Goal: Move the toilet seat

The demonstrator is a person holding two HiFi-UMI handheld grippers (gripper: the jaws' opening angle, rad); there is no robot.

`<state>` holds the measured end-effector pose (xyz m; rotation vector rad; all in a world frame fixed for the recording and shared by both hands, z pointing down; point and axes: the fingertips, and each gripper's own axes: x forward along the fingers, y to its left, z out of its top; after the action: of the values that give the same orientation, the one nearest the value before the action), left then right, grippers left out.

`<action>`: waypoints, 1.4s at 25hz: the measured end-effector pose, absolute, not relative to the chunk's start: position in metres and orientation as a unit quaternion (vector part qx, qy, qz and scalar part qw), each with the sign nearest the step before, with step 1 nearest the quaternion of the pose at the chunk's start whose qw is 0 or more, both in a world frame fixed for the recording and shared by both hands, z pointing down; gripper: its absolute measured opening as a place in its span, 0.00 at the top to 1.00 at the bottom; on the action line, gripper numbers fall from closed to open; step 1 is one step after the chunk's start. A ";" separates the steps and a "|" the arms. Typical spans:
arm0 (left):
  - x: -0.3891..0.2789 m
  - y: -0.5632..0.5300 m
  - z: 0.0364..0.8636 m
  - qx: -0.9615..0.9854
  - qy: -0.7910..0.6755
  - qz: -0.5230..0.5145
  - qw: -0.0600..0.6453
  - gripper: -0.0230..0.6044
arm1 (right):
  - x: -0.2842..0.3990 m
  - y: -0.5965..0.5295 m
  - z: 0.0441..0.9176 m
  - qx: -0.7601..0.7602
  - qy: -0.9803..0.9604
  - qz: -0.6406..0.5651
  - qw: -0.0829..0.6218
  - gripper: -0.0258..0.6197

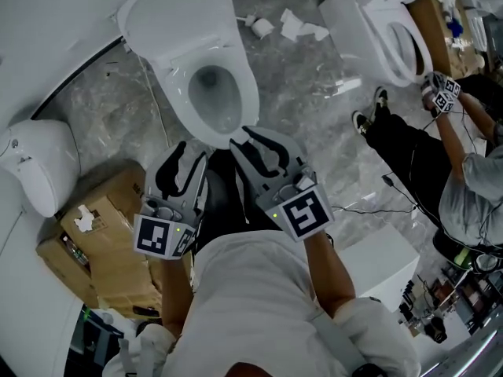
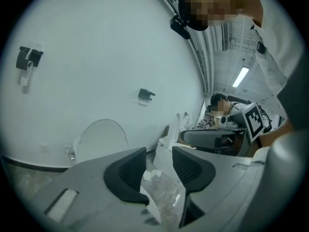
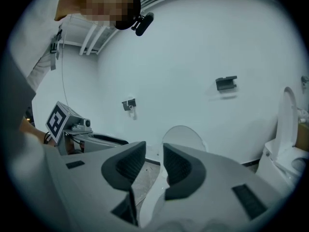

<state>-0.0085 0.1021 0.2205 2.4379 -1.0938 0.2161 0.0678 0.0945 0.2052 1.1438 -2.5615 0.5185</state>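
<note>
**Grippers open at the front of the toilet**

Grippers, both of them, sit low over the front edge of the toilet [image 1: 206,93]. The left gripper [image 1: 187,149] has its jaws clearly spread, with only floor and scraps showing through the gap. The right gripper [image 1: 250,140] has its jaws parted by a narrower slot, and nothing is caught in it.

The seat [image 1: 245,93] appears to lie flat on the bowl as a smooth white ring. Its front curve is just ahead of both sets of jaw tips. Behind it the lid [image 1: 174,10] stands upright. In the left gripper view the lid shows as a pale oval against the wall, and it shows the same way in the right gripper view.

The floor [image 1: 299,85] is grey marbled stone with a slight sheen. Crumpled paper [image 1: 300,27] lies on it between this toilet and a second toilet [image 1: 393,34] at the upper right, whose seat is tilted up. A third toilet [image 1: 35,163] stands at the left, close to an open cardboard box [image 1: 106,242].

A curved white wall [image 2: 96,57] closes the room and carries small dark brackets [image 2: 146,94]. To the right a second person [image 1: 471,187] in dark trousers crouches by the second toilet, with thin cables [image 1: 369,208] trailing across the stone nearby. A white box [image 1: 385,259] sits on the floor at the lower right.
</note>
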 end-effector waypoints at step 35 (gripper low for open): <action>-0.016 0.154 0.527 0.819 -0.413 0.136 0.374 0.37 | 0.085 0.139 0.516 0.405 -0.824 0.328 0.224 0.57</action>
<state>-0.0159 0.1541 0.5268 2.0968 -1.0587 0.3488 0.0854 0.1391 0.5165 1.1163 -2.2726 0.9062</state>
